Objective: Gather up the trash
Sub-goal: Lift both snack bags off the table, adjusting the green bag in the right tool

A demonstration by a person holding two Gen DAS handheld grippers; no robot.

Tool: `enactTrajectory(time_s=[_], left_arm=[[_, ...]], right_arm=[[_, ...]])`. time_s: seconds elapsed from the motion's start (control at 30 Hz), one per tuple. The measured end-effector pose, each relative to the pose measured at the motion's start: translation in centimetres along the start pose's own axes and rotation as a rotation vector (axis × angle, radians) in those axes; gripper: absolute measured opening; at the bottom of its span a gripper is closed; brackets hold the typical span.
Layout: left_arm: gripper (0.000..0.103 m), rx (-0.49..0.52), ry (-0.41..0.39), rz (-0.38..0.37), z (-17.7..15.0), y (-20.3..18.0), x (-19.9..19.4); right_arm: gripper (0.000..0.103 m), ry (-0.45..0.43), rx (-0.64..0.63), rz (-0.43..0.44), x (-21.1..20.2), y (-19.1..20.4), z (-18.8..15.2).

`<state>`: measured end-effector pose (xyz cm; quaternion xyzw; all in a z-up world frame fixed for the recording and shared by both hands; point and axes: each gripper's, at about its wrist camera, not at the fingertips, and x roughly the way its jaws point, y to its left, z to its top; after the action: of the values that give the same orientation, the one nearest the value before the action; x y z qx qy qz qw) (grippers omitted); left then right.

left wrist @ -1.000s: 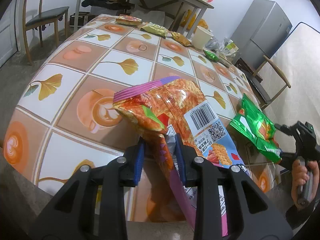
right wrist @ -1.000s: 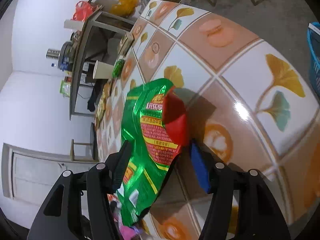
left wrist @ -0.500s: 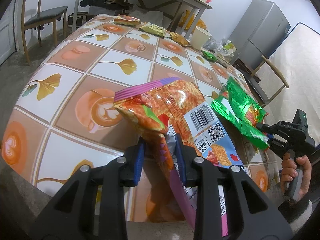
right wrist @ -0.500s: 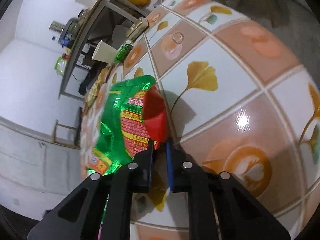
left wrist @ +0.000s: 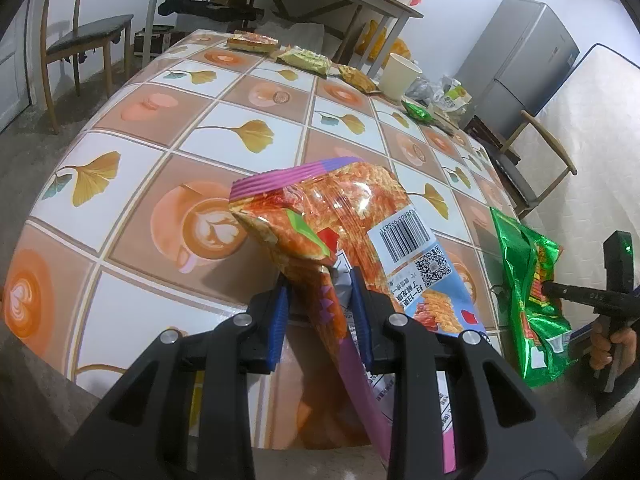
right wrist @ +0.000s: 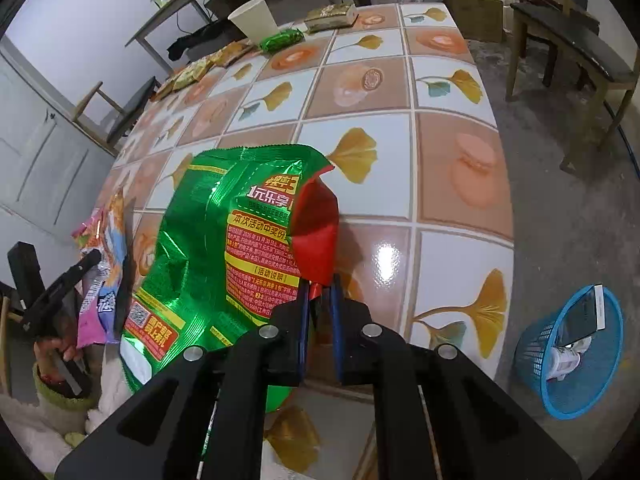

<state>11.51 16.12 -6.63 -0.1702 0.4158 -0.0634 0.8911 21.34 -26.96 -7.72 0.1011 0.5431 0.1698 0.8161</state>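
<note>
My left gripper (left wrist: 320, 304) is shut on an orange and purple snack bag (left wrist: 340, 216) and holds it above the near edge of the tiled table (left wrist: 208, 128). My right gripper (right wrist: 319, 300) is shut on a green snack bag (right wrist: 208, 248) by its red torn corner and holds it lifted over the table's edge. The green bag also shows at the right of the left wrist view (left wrist: 528, 296), with the right gripper (left wrist: 550, 289) behind it. The orange bag (right wrist: 106, 256) and left gripper (right wrist: 94, 258) show at the left of the right wrist view.
A blue mesh bin (right wrist: 572, 352) with trash in it stands on the floor at the right. More wrappers (left wrist: 304, 58), a small green packet (right wrist: 280, 40) and a paper cup (left wrist: 398, 76) lie at the table's far end. Chairs (left wrist: 80, 40) and a bench (right wrist: 568, 36) stand around.
My right gripper closed on the green bag, lifted it off the table and swung it round, bringing the blue bin into view. My left gripper held the orange bag still.
</note>
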Motion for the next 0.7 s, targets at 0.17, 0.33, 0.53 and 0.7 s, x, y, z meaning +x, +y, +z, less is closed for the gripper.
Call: enactTrajectory(time_s=[0.17,0.33,0.53,0.7], left_arm=[[0.027,0.0,0.006,0.007,0.1,0.0,0.1],[0.027,0.008,0.006,0.011,0.0,-0.3,0.2],[0.027,0.011,0.006,0.006,0.0,-0.3,0.2],[0.027,0.011,0.004,0.003,0.0,-0.4,0.2]], right_arm=[[0.012,-0.012,-0.004,0.066,1.7,1.6,1.0],[0.019,0.006,-0.035,0.086,4.0,4.4,2.0],[0.051,0.012,0.06,0.187,4.4,4.7,2.6],[0.055,0.042,0.135,0.225,3.6,3.5,1.5]])
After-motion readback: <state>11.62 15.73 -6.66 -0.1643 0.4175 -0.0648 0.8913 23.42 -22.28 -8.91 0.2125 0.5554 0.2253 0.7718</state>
